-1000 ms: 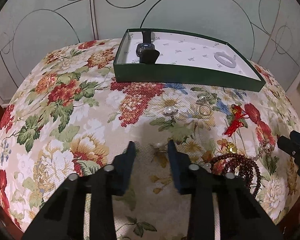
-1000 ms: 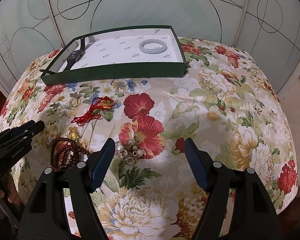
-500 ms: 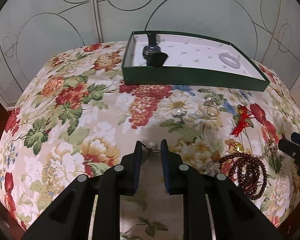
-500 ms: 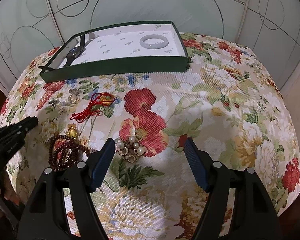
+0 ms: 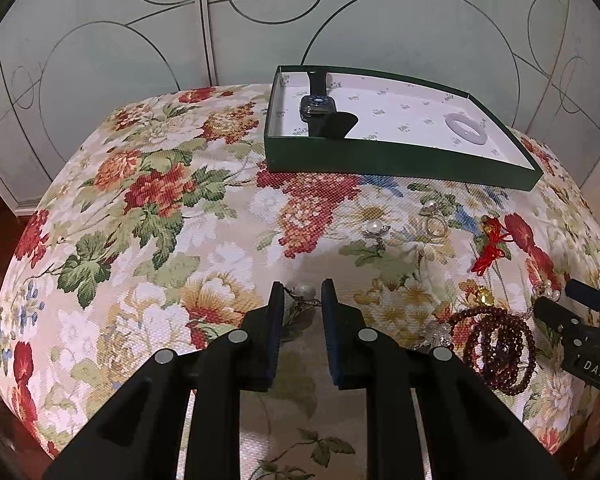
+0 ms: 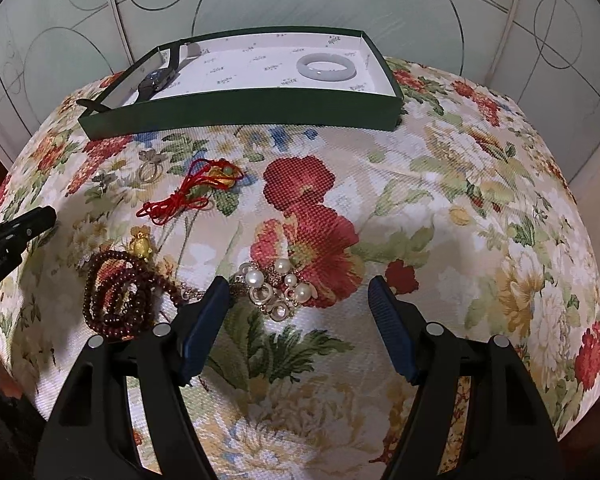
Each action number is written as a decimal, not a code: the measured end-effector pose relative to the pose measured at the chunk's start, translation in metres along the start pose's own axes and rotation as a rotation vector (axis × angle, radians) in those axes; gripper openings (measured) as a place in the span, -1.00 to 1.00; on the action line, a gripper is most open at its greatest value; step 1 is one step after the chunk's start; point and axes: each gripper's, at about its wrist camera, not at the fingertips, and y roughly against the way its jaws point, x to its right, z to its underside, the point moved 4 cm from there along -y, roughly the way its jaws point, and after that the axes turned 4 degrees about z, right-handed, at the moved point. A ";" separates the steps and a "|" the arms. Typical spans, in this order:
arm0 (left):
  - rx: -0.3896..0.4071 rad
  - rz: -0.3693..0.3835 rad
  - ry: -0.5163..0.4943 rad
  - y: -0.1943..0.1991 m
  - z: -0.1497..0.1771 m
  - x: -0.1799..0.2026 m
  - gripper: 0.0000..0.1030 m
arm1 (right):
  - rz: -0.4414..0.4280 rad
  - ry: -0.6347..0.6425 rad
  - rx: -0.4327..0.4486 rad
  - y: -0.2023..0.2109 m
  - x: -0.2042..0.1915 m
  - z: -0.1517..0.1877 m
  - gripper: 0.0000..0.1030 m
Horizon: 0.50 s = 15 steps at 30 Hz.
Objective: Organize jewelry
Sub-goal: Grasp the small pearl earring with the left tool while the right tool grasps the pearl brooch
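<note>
Already placed in the green box [image 5: 380, 156], at one o'clock from the left gripper [image 5: 302, 292]: a smartwatch [image 5: 316, 106] and a pale bangle [image 5: 466, 128]. Just narrowed the left jaws and, as it seemed, pinched a pearl earring [image 5: 306, 290] between them, close above the floral cloth [image 5: 140, 240]. Held the right gripper [image 6: 298, 286] wide open and empty, with a pearl cluster [image 6: 274, 284] on the cloth between its tips. Still left outside the box: a second pearl earring [image 5: 375, 227], a ring [image 5: 435, 227], a red cord charm [image 6: 188, 192], a gold charm [image 6: 140, 246], dark red beads [image 6: 118, 296]. Judged as hardly one third done.
</note>
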 end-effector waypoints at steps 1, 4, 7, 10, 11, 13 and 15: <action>-0.001 0.000 0.001 0.000 0.000 0.000 -0.62 | 0.001 0.004 0.000 0.000 0.000 0.000 0.37; -0.003 0.003 0.004 -0.001 0.000 -0.001 -0.62 | -0.013 0.021 0.001 0.002 -0.003 0.000 0.11; -0.006 0.006 0.010 -0.001 0.001 -0.002 -0.62 | -0.028 0.048 0.004 0.004 -0.009 0.000 -0.16; -0.010 0.010 0.018 -0.001 0.001 -0.004 -0.62 | -0.038 0.066 0.003 0.005 -0.012 0.001 -0.30; -0.010 0.009 0.019 0.000 0.002 -0.004 -0.62 | -0.039 0.066 0.002 0.005 -0.012 0.001 -0.30; -0.010 0.008 0.019 0.000 0.002 -0.005 -0.62 | -0.036 0.060 0.004 0.006 -0.012 0.001 -0.28; -0.011 0.008 0.020 0.000 0.002 -0.005 -0.62 | -0.029 0.054 0.006 0.006 -0.010 0.001 -0.14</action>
